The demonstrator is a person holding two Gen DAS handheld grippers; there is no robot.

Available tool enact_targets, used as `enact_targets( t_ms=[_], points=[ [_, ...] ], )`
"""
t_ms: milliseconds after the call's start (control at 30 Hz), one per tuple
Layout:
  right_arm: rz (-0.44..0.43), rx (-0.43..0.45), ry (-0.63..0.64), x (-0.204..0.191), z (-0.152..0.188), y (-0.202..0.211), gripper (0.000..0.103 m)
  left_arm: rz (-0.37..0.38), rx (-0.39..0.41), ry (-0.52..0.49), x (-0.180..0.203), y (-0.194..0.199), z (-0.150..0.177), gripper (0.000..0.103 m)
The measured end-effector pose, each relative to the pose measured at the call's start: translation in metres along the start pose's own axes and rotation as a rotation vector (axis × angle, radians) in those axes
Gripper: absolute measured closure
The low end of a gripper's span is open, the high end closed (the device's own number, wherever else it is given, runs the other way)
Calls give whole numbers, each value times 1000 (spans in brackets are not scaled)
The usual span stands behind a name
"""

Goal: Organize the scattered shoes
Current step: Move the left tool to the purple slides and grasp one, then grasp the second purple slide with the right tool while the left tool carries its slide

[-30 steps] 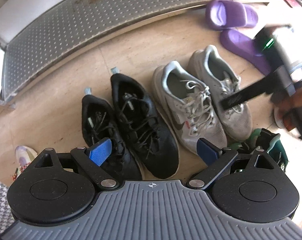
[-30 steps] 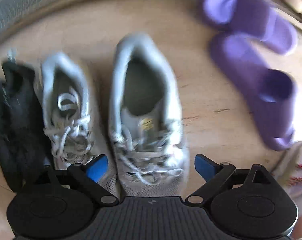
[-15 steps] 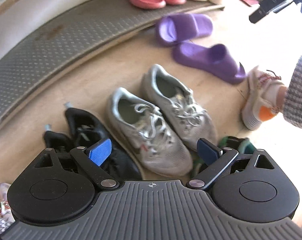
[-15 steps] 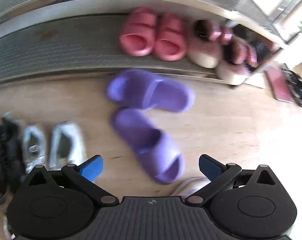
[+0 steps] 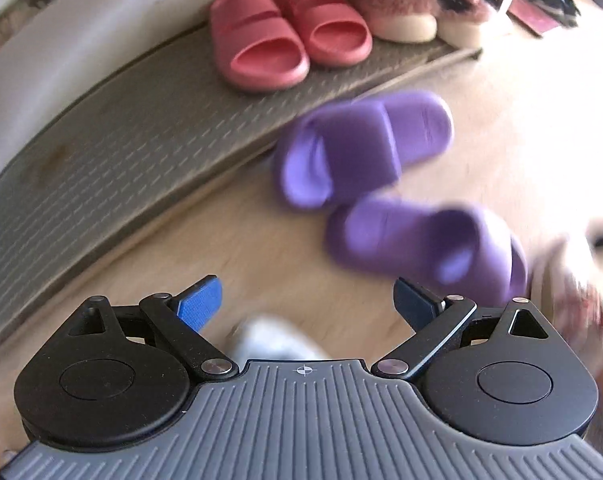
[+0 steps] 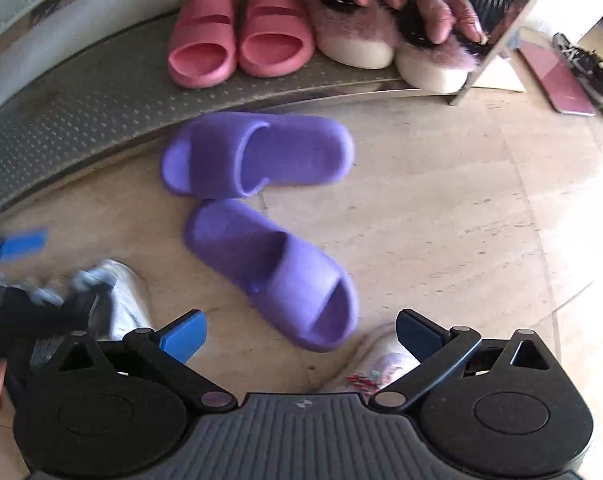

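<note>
Two purple slides lie askew on the floor in front of the shoe rack: one [image 6: 257, 154] lies crosswise by the rack edge, the other [image 6: 277, 272] lies slantwise nearer me. My right gripper [image 6: 301, 336] hangs open above the nearer slide's toe end, holding nothing. My left gripper [image 5: 307, 304] is open and empty too, with the same slides [image 5: 361, 148] [image 5: 421, 240] ahead and to its right. A grey sneaker's heel [image 5: 273, 338] shows between its fingers, lower down. In the right wrist view the left gripper's blue pad [image 6: 21, 242] is blurred at the left, above the grey sneaker [image 6: 121, 300].
On the metal rack shelf [image 6: 81, 112] stand a pair of pink slides [image 6: 241, 32] and two fluffy pink slippers [image 6: 353, 28]. A white shoe with coloured marks [image 6: 381, 364] lies under the right gripper. A rack leg [image 6: 473, 76] and a pink board [image 6: 553, 80] are at the right.
The left gripper swung right, away from the black and grey sneakers, to the purple slides. The right gripper rose off the grey sneaker and moved over the slides. Both stayed open.
</note>
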State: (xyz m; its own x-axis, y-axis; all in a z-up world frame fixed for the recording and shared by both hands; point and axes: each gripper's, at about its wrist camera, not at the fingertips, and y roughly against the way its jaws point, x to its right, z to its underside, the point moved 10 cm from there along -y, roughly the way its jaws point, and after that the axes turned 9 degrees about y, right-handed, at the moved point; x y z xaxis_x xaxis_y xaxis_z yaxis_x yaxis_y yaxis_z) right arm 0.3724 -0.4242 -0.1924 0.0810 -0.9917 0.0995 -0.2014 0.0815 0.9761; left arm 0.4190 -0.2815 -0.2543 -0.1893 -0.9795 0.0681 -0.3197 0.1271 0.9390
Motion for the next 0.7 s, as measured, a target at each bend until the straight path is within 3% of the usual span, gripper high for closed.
enact_targets(
  t_ms=[100, 200, 333, 433, 467, 533, 600, 700],
  points=[
    [6, -10, -33, 22, 10, -3, 2, -9, 4, 67, 17, -29, -22, 7],
    [-32, -8, -105, 40, 15, -3, 2, -48, 12, 68, 35, -62, -41, 7],
    [-74, 33, -144, 46, 10, 9, 2, -137, 21, -50, 57, -103, -57, 7],
    [-92, 56, -133, 41, 5, 15, 2, -186, -42, -125, 61, -134, -53, 6],
    [-98, 63, -126, 38, 4, 17, 2, -178, -61, -128, 61, -138, -52, 7],
    [-105, 64, -112, 33, 2, 17, 2, -98, -98, -83, 60, -140, -50, 30],
    [-106, 64, -94, 27, 1, 18, 2, -47, -104, -22, 54, -133, -52, 31],
    [-81, 58, -73, 20, -3, 15, 2, 14, -51, 56, 39, -106, -62, 32]
  ],
)
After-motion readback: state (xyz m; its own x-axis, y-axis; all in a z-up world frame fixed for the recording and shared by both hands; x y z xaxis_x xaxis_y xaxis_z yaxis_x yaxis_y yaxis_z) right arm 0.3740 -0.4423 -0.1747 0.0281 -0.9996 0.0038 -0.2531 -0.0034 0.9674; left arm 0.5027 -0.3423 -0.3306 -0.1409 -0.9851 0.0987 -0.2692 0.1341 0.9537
